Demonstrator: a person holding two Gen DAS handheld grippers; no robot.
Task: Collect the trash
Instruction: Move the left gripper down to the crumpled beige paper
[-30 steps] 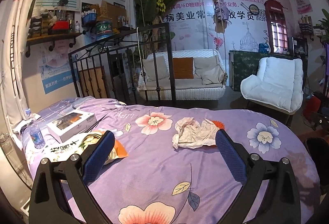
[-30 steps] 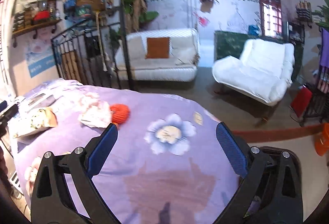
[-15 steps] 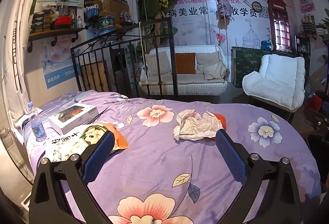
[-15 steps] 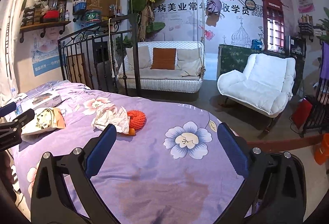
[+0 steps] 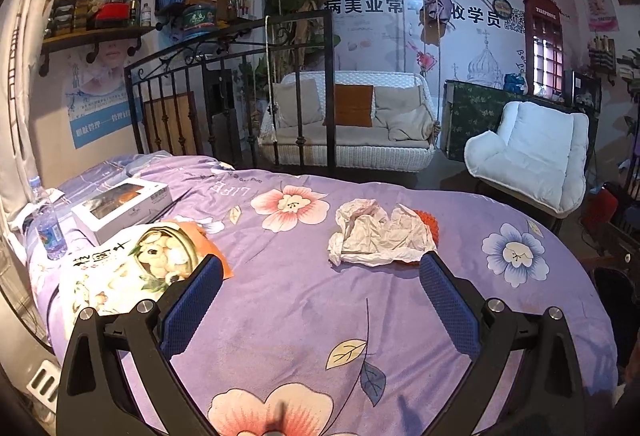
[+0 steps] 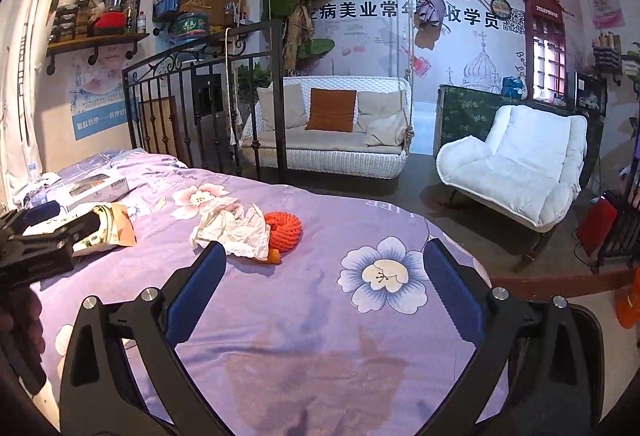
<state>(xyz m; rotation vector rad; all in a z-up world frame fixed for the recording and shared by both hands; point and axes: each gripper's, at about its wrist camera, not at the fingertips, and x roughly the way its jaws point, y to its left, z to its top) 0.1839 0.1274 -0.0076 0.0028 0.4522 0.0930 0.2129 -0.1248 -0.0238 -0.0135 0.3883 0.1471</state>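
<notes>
A crumpled white paper (image 5: 378, 234) (image 6: 234, 230) lies on the purple flowered tablecloth (image 5: 304, 316) (image 6: 320, 316), partly covering an orange rope coil (image 5: 428, 222) (image 6: 286, 230). A snack bag (image 5: 132, 268) (image 6: 112, 228) lies at the left. My left gripper (image 5: 316, 292) is open above the cloth, short of the paper, which sits near its right finger. My right gripper (image 6: 318, 284) is open and empty, with the paper just beyond its left finger. The left gripper's black body also shows at the left edge of the right wrist view.
A white box (image 5: 124, 207) and a water bottle (image 5: 48, 228) stand at the table's far left. Beyond the table are a black iron railing (image 5: 240, 95), a white swing sofa (image 5: 348, 127) and a white armchair (image 5: 532, 159). A dark bin rim (image 6: 588, 340) shows low right.
Both views have steadied and drawn back slightly. The right gripper swung left, so the paper and orange coil now sit closer to its left finger. Both stay open.
</notes>
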